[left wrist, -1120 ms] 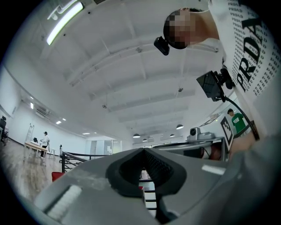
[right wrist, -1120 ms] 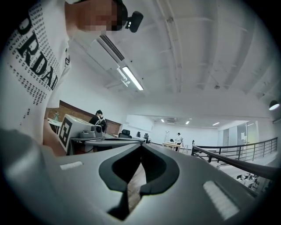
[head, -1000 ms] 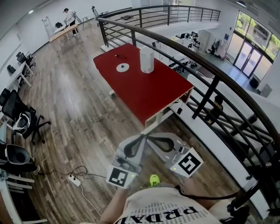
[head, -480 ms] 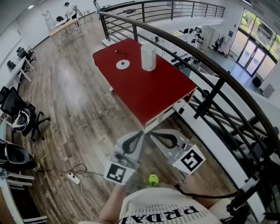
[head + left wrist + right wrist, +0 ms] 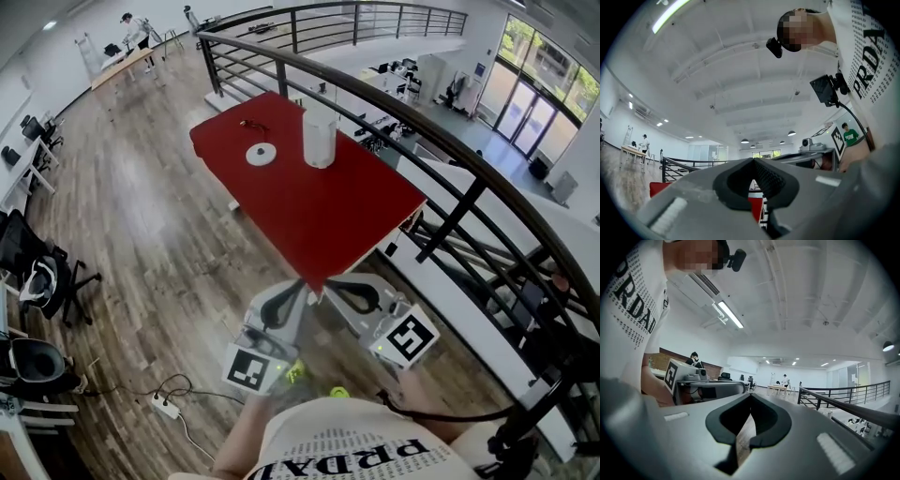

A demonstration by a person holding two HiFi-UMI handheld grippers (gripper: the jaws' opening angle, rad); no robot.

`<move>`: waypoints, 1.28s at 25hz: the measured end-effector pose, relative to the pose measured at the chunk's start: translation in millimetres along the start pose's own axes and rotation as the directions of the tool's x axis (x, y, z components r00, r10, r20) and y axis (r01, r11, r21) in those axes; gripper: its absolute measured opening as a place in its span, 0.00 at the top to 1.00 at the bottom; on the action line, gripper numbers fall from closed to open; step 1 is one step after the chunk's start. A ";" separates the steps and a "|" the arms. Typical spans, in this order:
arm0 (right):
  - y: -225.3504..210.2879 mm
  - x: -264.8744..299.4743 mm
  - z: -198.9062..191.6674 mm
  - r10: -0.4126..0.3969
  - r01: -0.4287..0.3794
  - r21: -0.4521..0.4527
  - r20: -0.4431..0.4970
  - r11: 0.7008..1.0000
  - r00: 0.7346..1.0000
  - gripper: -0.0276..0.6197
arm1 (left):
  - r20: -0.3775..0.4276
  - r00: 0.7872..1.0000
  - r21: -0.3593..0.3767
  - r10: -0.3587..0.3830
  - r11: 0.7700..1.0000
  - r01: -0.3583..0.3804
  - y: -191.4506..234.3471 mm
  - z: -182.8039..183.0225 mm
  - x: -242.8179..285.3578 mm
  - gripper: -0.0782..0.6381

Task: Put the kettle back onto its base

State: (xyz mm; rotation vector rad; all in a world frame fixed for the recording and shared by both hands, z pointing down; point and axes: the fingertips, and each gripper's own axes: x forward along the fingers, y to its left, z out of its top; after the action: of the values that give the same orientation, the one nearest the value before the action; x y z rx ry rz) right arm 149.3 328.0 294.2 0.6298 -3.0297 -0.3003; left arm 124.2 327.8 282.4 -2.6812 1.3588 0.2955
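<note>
The kettle (image 5: 320,139) stands upright on the red counter (image 5: 319,216) in the upper middle of the head view. It is near but apart from the round white base (image 5: 261,155) on its left, and its handle cannot be made out. Low in the frame, the left tool (image 5: 302,288) and right tool (image 5: 326,285) are both pinched closed on nothing, covering the counter's near corner.

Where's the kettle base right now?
Head view: the round white base lies on the far half of the red table, just left of the white kettle and apart from it.

Wooden floor (image 5: 159,216), black railing (image 5: 441,141)
</note>
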 end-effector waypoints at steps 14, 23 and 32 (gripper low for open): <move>-34.3 79.7 -12.0 -0.146 0.146 0.015 -0.048 0.989 0.988 0.95 | 0.016 0.994 -0.053 -0.110 0.992 0.110 94.2 -10.4 10.9 0.90; -45.2 97.0 -22.2 -0.198 0.203 0.055 -0.086 0.978 0.977 0.95 | 0.038 0.986 -0.124 -0.165 0.978 0.169 107.2 -17.6 20.3 0.90; -60.1 108.1 -27.2 -0.157 0.160 0.031 -0.084 0.987 0.984 0.95 | 0.016 0.988 -0.140 -0.156 0.978 0.157 116.0 -24.5 32.8 0.90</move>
State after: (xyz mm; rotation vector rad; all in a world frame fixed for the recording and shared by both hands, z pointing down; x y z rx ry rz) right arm 75.6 226.0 308.4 0.8665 -2.9196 -0.2167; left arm 52.4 228.9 296.5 -2.8800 1.1569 0.3958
